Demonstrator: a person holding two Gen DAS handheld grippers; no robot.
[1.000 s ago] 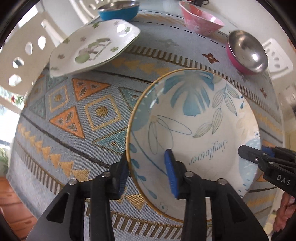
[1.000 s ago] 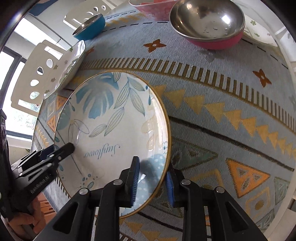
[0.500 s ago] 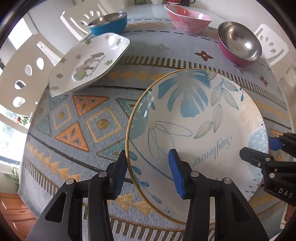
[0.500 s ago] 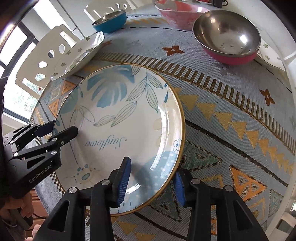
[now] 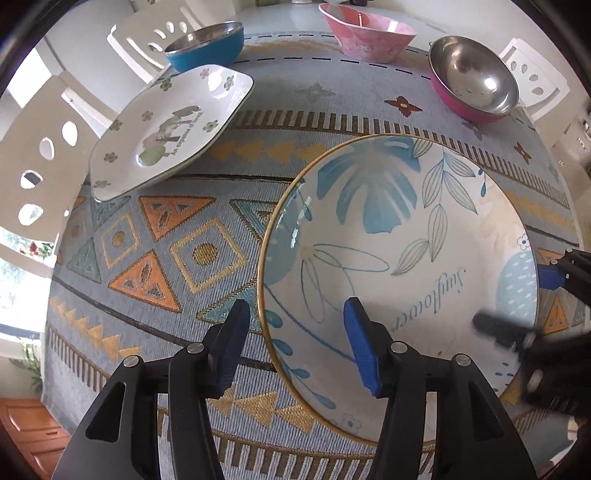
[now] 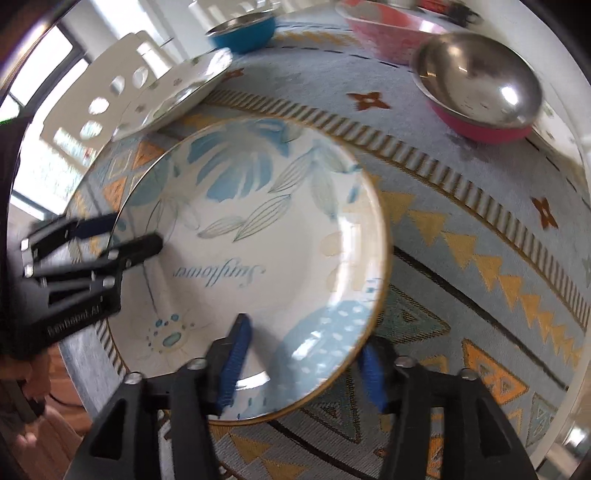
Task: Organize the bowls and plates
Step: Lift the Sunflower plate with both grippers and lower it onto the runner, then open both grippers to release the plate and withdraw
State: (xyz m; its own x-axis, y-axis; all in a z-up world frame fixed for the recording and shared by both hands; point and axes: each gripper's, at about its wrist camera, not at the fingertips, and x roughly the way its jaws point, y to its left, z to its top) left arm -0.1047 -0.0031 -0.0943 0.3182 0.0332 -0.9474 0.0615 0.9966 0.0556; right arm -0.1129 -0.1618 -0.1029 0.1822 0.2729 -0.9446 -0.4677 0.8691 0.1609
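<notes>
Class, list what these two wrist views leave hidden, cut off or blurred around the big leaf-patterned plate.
- Right wrist view: whole frame motion-blurred; the lettering on the left hand-held gripper is unreadable.
- Left wrist view: the right hand-held gripper is blurred and cut by the frame edge.
- Both views: whether the leaf-patterned plate rests on the tablecloth cannot be told.

A large round plate (image 5: pixel 399 258) is placed on the cloth-covered desk (image 5: pixel 155 258), nearest the cameras. Its left rim is straddled by the left tool (image 5: pixel 295 345), its right rim by the right tool (image 6: pixel 303 363). A square plate (image 5: pixel 170 129) is set behind and to the left. Farther back, three bowls are lined up: one bowl (image 5: pixel 205 46) at left, one (image 5: pixel 367 31) in the middle, one (image 5: pixel 474 79) at right. Chairs (image 5: pixel 40 158) are seen beyond the desk edge.
</notes>
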